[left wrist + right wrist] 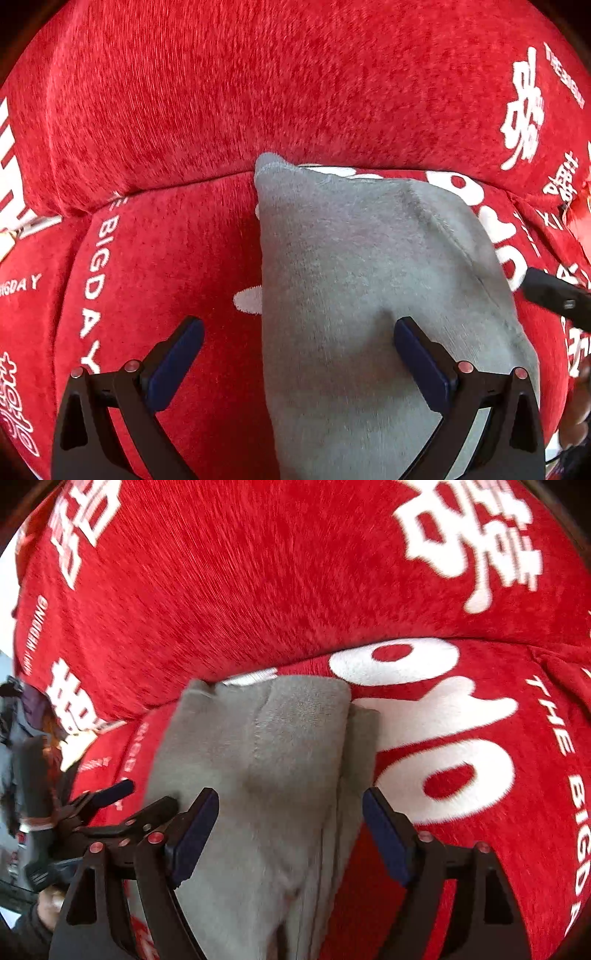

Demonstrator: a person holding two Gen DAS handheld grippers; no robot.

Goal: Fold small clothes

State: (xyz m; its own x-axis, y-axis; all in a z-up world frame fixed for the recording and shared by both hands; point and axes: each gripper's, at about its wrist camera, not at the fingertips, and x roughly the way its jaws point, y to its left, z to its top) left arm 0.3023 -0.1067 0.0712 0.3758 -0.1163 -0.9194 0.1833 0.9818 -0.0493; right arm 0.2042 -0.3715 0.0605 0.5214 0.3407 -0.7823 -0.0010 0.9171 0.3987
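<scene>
— One garment: a grey fleecy garment (351, 277), folded into a soft slab, lies on the red plush sofa seat (177, 251), its far end against the seat's back edge.

— And the grippers?

— The left gripper (297, 354) and right gripper (290, 825) both gape wide, gripping nothing.

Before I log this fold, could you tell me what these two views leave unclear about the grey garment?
- Grey garment: near end cut off by the bottom edge in both wrist views.
- Its type: unclear.
- Layers at its right edge: motion blur hides their count.
- Left gripper and right gripper: open, contact with cloth unclear.
</scene>
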